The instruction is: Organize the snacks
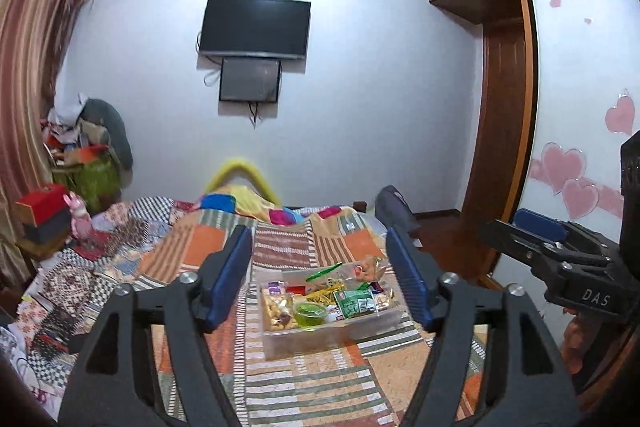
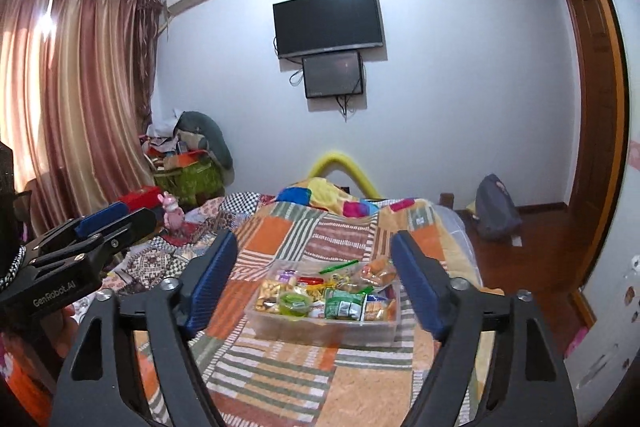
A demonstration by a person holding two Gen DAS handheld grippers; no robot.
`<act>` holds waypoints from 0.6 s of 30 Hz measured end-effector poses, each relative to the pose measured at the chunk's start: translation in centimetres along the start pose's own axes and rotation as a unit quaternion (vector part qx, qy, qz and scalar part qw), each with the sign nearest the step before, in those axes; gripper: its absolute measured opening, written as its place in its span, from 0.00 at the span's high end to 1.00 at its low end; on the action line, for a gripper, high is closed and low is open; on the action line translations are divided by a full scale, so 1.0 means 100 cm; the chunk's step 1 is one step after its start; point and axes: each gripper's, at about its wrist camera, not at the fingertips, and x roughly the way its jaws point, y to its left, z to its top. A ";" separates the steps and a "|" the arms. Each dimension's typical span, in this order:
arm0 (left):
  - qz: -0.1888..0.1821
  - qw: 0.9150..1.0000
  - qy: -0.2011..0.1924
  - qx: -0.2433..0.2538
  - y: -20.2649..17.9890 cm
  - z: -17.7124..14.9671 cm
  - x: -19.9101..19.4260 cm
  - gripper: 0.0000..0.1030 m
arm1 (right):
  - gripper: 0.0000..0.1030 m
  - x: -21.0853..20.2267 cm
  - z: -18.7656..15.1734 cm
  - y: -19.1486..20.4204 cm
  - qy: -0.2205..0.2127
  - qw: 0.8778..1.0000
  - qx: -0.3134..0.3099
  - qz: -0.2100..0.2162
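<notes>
A clear plastic bin (image 1: 320, 339) filled with snacks sits on the patchwork quilt of a bed. Among the snacks are a green jelly cup (image 1: 309, 313), a green packet (image 1: 354, 301) and small yellow wrapped pieces. My left gripper (image 1: 318, 233) is open above and short of the bin, with nothing between its blue pads. My right gripper (image 2: 314, 235) is open too, and its view shows the same bin (image 2: 320, 331) below and ahead. Each gripper shows at the edge of the other's view, the right gripper (image 1: 508, 223) and the left gripper (image 2: 134, 213), side by side and level.
The quilt (image 1: 320, 387) covers the whole bed. A pink toy rabbit (image 2: 173, 213) and a red box (image 1: 42, 205) lie at its left side by the curtains. A grey backpack (image 2: 496, 207) stands on the wooden floor to the right, near the wardrobe (image 1: 500, 107).
</notes>
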 end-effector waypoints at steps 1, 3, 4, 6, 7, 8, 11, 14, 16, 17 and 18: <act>0.001 1.000 -0.002 0.002 0.000 -0.001 -0.004 0.26 | 0.17 -0.003 -0.001 0.002 -0.004 1.000 -0.004 -0.006; 0.004 1.000 -0.004 0.004 -0.001 -0.003 -0.009 0.18 | 0.12 -0.005 -0.003 0.004 -0.007 1.000 -0.009 -0.014; 0.004 1.000 -0.003 0.002 -0.001 -0.005 -0.010 0.16 | 0.10 -0.004 -0.004 0.005 -0.006 1.000 -0.012 -0.018; 0.003 1.000 0.000 0.003 -0.001 -0.008 -0.012 0.13 | 0.01 -0.006 -0.008 0.007 -0.006 1.000 -0.014 -0.026; 0.004 1.000 0.001 0.005 -0.002 -0.010 -0.012 0.12 | 0.00 -0.007 -0.009 0.007 -0.008 0.999 -0.013 -0.030; 0.006 1.000 0.002 0.007 -0.003 -0.012 -0.011 0.09 | 0.00 -0.006 -0.010 0.006 -0.009 0.999 -0.012 -0.036; 0.011 1.000 0.004 0.009 -0.004 -0.016 -0.015 0.03 | 0.00 -0.007 -0.011 0.004 -0.005 0.999 -0.008 -0.038; 0.011 1.000 0.009 0.011 -0.005 -0.020 -0.014 0.02 | 0.00 -0.007 -0.015 0.002 -0.002 0.999 -0.008 -0.040; 0.013 1.000 0.012 0.011 -0.005 -0.023 -0.012 0.01 | 0.00 -0.010 -0.017 0.004 0.000 0.999 -0.009 -0.039; 0.013 1.000 0.013 0.012 -0.005 -0.024 -0.012 0.01 | 0.00 -0.009 -0.017 0.003 0.000 0.999 -0.009 -0.039; 0.013 1.000 0.014 0.012 -0.005 -0.024 -0.012 0.01 | 0.00 -0.011 -0.017 0.004 -0.001 0.999 -0.009 -0.039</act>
